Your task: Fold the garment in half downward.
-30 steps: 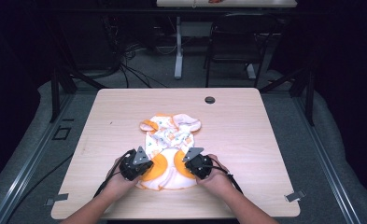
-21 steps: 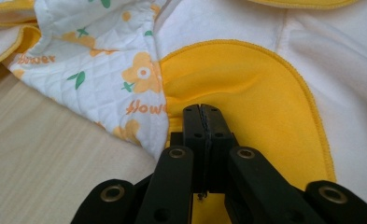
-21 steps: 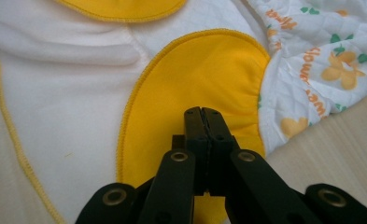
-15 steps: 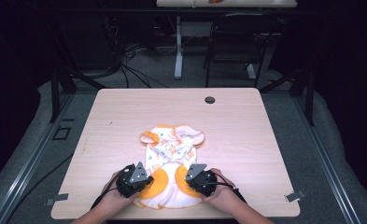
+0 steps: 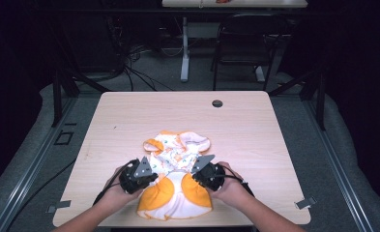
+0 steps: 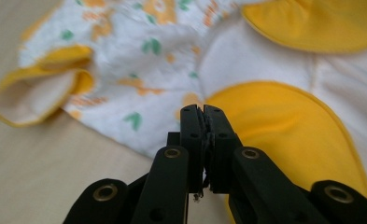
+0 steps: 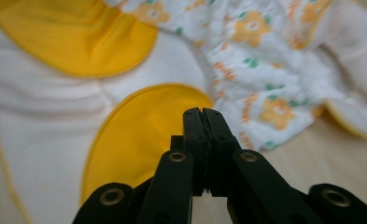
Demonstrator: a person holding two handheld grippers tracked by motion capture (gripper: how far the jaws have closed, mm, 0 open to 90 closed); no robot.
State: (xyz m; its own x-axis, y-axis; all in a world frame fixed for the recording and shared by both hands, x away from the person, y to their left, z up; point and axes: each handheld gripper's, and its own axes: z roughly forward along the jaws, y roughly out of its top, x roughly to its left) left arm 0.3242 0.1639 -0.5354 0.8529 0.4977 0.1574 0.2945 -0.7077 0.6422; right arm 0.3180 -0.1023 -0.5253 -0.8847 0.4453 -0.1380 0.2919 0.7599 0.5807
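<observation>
Garment lies at the near edge of the desk, about centred left to right, its hem end hanging slightly past the edge. White body with two orange patches at the near end; printed bunched part and orange-trimmed sleeves toward the far side.

Left gripper sits at the garment's left side, right gripper at its right side, each beside an orange patch. A hand wraps each one.

Fingers: both pairs pressed fully together in their own views (left, right). A thin sliver seems to sit between the left pair, but I can't tell if it's cloth. Can't confirm either one has fabric pinched; they may just be clenched over it.

Judgement: looks like a drag or flatten step, with the garment taken by both sides toward the near edge.

To do it well:
- Confirm the pinch first. If the cloth slips, reopen and take a deeper bite on the side seams.
- Move both grippers in parallel at the same pace, or the body skews.
- Keep low tension outward to spread the bunched printed part.
- Don't go further toward the near edge; more overhang and it could slide off.
</observation>
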